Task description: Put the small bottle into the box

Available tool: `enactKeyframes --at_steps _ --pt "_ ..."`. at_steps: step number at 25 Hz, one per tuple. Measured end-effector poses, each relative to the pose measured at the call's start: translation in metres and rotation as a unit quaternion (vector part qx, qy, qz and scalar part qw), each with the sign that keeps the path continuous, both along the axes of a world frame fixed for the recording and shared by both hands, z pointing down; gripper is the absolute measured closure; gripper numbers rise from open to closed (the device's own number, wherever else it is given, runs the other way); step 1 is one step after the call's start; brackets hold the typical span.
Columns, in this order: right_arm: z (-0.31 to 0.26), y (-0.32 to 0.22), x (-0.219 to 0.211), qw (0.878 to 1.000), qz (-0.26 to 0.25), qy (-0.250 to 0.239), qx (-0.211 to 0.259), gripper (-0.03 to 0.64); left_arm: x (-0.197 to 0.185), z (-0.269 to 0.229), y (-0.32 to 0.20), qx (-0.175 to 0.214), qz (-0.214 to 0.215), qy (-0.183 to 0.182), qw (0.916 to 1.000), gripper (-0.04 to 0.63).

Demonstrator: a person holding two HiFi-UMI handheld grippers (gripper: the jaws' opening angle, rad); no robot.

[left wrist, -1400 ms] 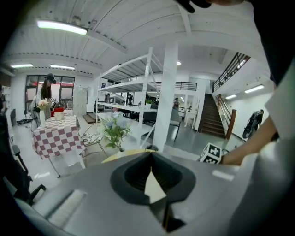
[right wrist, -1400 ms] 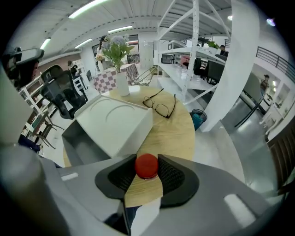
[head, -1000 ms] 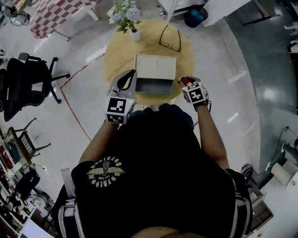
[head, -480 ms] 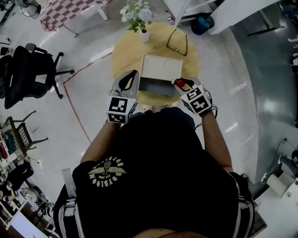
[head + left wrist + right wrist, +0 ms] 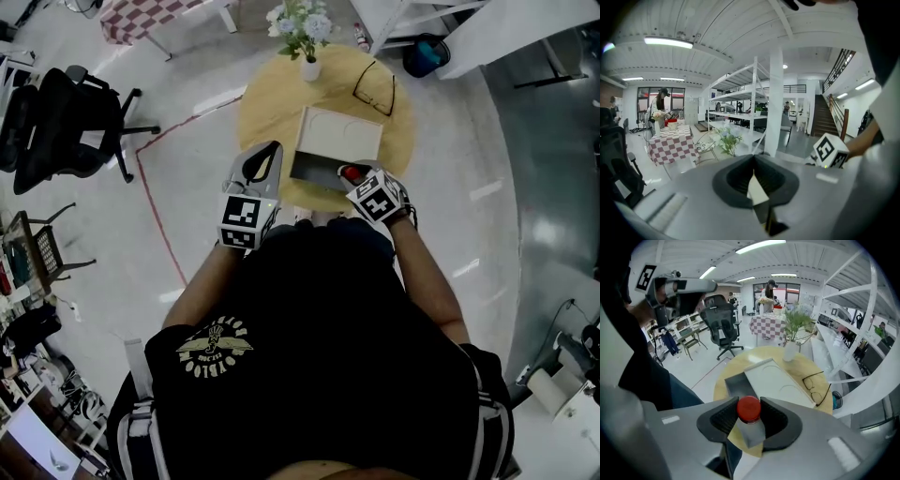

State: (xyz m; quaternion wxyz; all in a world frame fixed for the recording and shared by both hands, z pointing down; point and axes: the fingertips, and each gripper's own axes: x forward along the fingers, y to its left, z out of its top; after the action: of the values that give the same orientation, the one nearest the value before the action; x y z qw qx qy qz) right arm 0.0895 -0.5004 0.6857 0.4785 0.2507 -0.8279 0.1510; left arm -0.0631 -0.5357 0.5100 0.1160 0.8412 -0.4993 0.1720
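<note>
A pale box lies on the round wooden table, its lid slid back so that a dark opening shows at the near end. My right gripper is shut on the small bottle, red cap up, at the opening's near right corner. In the right gripper view the red cap sits between the black pads, above the box. My left gripper hovers just left of the box, its jaws together with nothing held. In the left gripper view its tips meet.
Black-framed glasses and a white vase of flowers sit on the table's far side. A black office chair stands at the left on the floor, and red tape runs past the table.
My right gripper has carried the bottle leftward from beside the box's near right corner to the edge of its opening, rolling as it went. The left gripper has shifted only slightly.
</note>
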Motion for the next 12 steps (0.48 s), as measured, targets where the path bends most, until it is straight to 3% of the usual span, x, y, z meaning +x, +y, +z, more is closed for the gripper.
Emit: enactKeyframes --at_steps 4,12 --pt "0.042 0.005 0.001 1.000 0.014 0.010 -0.024 0.462 -0.001 0.005 0.001 -0.004 0.002 -0.006 1.0000 0.595" --pt "0.089 0.009 0.005 0.998 0.021 0.052 -0.022 0.462 0.000 0.012 0.000 -0.013 0.004 -0.015 0.9998 0.595"
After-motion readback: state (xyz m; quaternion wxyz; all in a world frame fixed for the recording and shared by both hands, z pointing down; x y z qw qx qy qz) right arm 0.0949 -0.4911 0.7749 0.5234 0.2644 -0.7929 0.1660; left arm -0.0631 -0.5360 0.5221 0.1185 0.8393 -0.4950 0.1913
